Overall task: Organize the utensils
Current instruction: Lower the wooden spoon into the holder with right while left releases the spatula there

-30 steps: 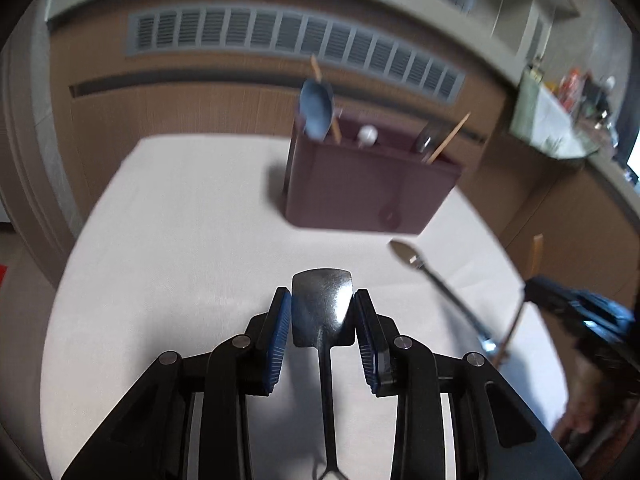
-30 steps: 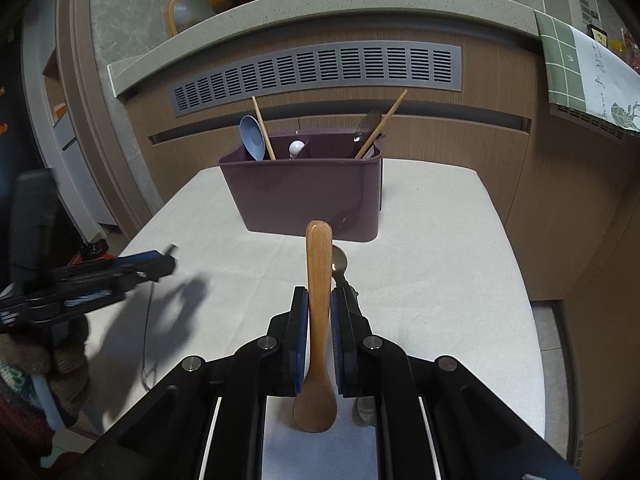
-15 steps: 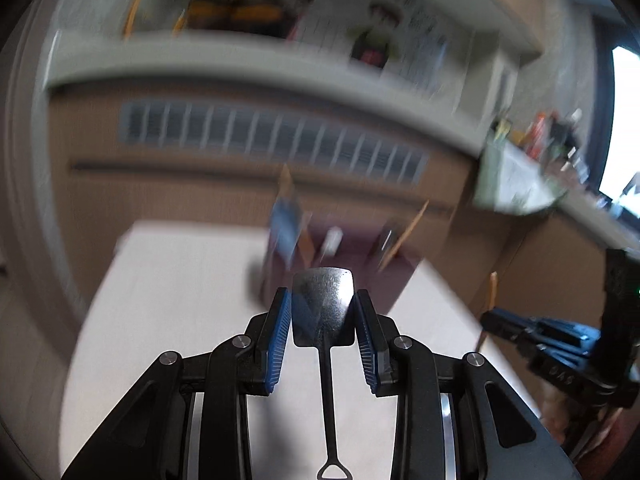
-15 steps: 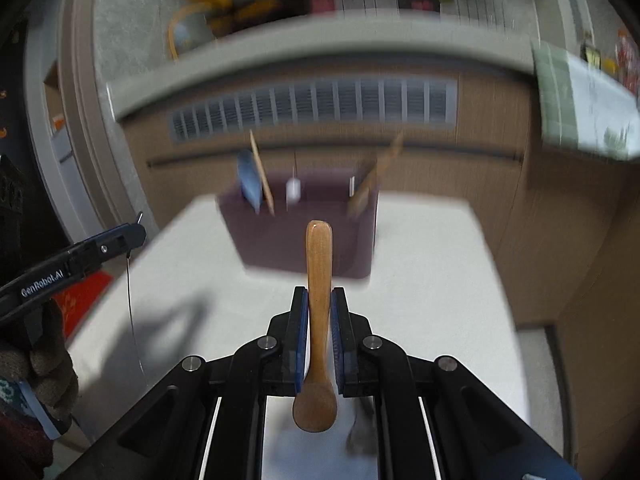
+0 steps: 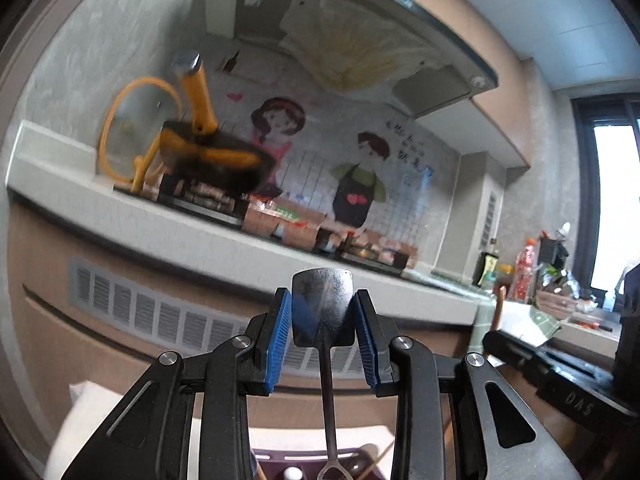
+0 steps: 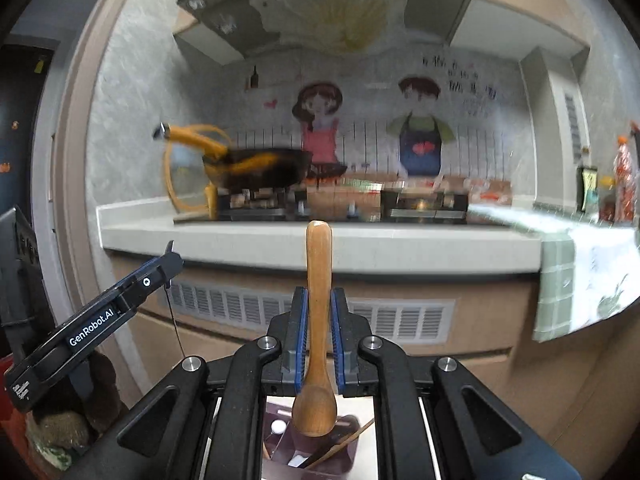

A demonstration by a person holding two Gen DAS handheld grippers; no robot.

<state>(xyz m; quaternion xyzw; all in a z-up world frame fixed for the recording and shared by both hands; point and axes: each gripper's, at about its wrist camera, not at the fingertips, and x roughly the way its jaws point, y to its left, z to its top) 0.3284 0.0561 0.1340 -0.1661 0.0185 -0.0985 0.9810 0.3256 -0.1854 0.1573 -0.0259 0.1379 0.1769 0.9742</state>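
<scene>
While the metal spatula (image 5: 322, 307) sits with its flat blade between the blue pads (image 5: 279, 332) of the left gripper (image 5: 323, 334), we see its thin handle hanging down toward the purple utensil holder (image 5: 304, 463) at the bottom edge of the view. The pads press on both sides of the blade, so this gripper is clamped on it. In the right wrist view, we see the wooden spoon (image 6: 317, 328) gripped at its handle by the right gripper (image 6: 318, 334), bowl down and handle end up, above the same holder (image 6: 320, 450), where chopsticks (image 6: 340, 446) lean inside. Behind both tools we see a kitchen counter (image 6: 360, 246) with a stove (image 6: 256, 206), a dark pan (image 6: 264, 170) with an orange handle, and a green checked towel (image 6: 576, 280) hanging over the counter edge.
</scene>
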